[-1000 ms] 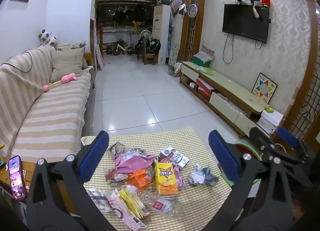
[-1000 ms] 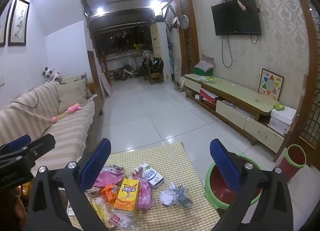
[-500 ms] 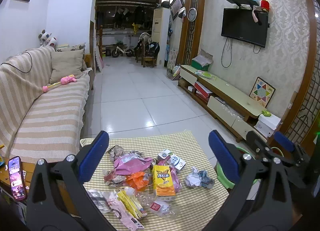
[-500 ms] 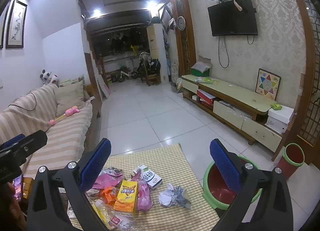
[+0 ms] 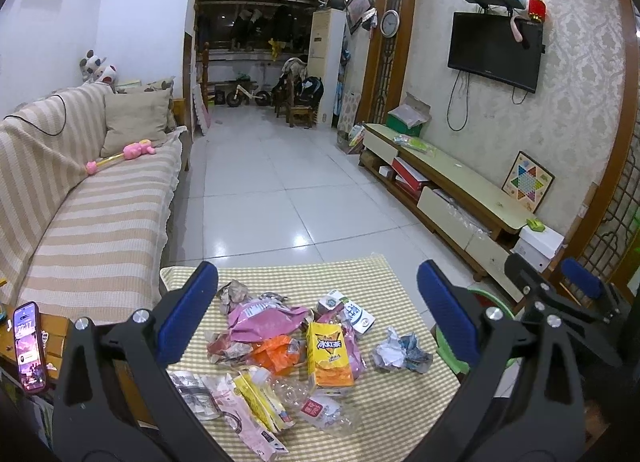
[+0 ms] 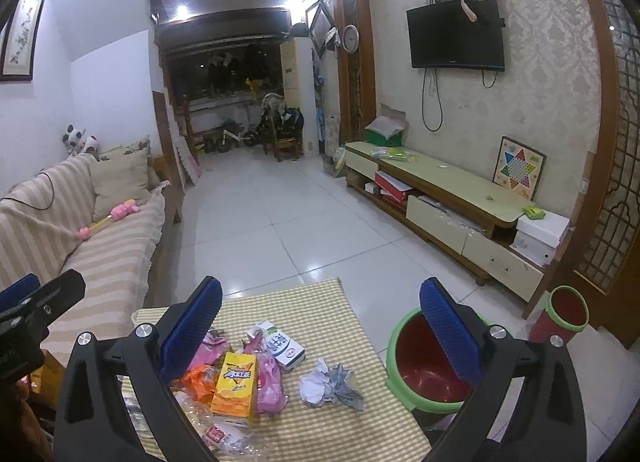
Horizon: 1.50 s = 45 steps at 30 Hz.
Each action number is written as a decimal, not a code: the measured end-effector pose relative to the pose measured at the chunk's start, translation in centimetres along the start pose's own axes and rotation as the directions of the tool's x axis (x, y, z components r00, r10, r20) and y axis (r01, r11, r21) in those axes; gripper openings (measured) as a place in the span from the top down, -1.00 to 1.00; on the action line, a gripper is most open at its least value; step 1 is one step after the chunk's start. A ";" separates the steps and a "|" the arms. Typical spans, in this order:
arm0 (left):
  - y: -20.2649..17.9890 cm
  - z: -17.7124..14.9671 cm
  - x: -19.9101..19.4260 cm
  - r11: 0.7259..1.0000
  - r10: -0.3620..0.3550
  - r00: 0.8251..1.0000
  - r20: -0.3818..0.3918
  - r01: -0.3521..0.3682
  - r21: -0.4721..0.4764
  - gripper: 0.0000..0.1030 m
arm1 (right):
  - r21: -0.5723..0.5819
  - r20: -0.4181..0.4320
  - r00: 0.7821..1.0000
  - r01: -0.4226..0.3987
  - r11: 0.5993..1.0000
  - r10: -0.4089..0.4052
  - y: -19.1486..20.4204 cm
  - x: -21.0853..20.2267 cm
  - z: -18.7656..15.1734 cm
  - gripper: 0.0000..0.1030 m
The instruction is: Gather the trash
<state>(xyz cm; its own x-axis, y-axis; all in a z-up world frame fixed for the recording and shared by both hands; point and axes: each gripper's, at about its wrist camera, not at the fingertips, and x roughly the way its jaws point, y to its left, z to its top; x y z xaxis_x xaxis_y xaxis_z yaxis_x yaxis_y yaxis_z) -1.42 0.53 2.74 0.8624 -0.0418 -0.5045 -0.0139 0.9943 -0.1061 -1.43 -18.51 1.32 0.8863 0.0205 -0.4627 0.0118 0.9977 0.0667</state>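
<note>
Aloft, both grippers (image 5: 318, 302) (image 6: 320, 310) wide apart.

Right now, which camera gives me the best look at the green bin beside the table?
The right wrist view. There the green bin shows its rim and red inside next to the checked table, though one finger of the right tool crosses it. In the left wrist view only slivers of green rim show behind tool parts.
</note>
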 end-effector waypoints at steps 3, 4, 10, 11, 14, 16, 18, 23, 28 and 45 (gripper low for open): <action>-0.1 -0.3 0.2 1.000 -0.001 1.000 -0.004 0.001 0.005 -0.90 | 0.000 -0.001 1.000 0.003 1.000 -0.003 0.0 0.0 0.2 -0.86; -0.1 -0.4 0.3 1.000 0.000 1.000 -0.007 0.000 0.005 -0.90 | 0.000 0.001 1.000 0.004 1.000 -0.004 0.0 -0.1 0.2 -0.86; 0.3 -0.7 0.6 1.000 0.008 1.000 -0.015 -0.008 -0.001 -0.90 | -0.001 0.012 1.000 0.011 1.000 -0.011 -0.1 -0.3 0.4 -0.86; 0.3 -0.8 0.6 1.000 0.009 1.000 -0.015 -0.009 -0.002 -0.90 | -0.001 0.012 1.000 0.012 1.000 -0.012 -0.1 -0.3 0.6 -0.86; 0.4 -0.9 0.8 1.000 0.016 1.000 -0.019 -0.016 -0.002 -0.90 | -0.003 0.015 1.000 0.014 1.000 -0.014 -0.1 -0.4 0.7 -0.86; 0.4 -1.0 0.9 1.000 0.021 1.000 -0.022 -0.021 0.001 -0.90 | -0.004 0.015 1.000 0.014 1.000 -0.014 -0.1 -0.4 0.8 -0.86; 0.4 -1.1 0.9 1.000 0.022 0.999 -0.024 -0.022 0.001 -0.90 | -0.004 0.014 1.000 0.014 1.000 -0.014 0.0 -0.4 0.7 -0.86; 0.4 -1.2 0.9 1.000 0.024 0.999 -0.024 -0.024 0.002 -0.90 | -0.004 0.014 1.000 0.014 1.000 -0.014 0.0 -0.4 0.7 -0.86; 0.4 -1.1 0.9 1.000 0.023 0.999 -0.024 -0.023 0.001 -0.90 | -0.003 0.014 1.000 0.014 1.000 -0.014 0.0 -0.4 0.6 -0.86; 0.4 -1.1 0.9 1.000 0.022 0.999 -0.025 -0.022 0.001 -0.90 | -0.003 0.014 1.000 0.013 1.000 -0.013 0.0 -0.4 0.6 -0.86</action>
<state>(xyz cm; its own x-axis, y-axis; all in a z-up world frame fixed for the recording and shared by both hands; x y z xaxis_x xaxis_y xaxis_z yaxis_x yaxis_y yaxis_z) -1.24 0.78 1.30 0.8492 -0.0225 -0.5276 -0.0321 0.9950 -0.0941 -1.54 -18.57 2.03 0.8925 0.0063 -0.4511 0.0224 0.9981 0.0582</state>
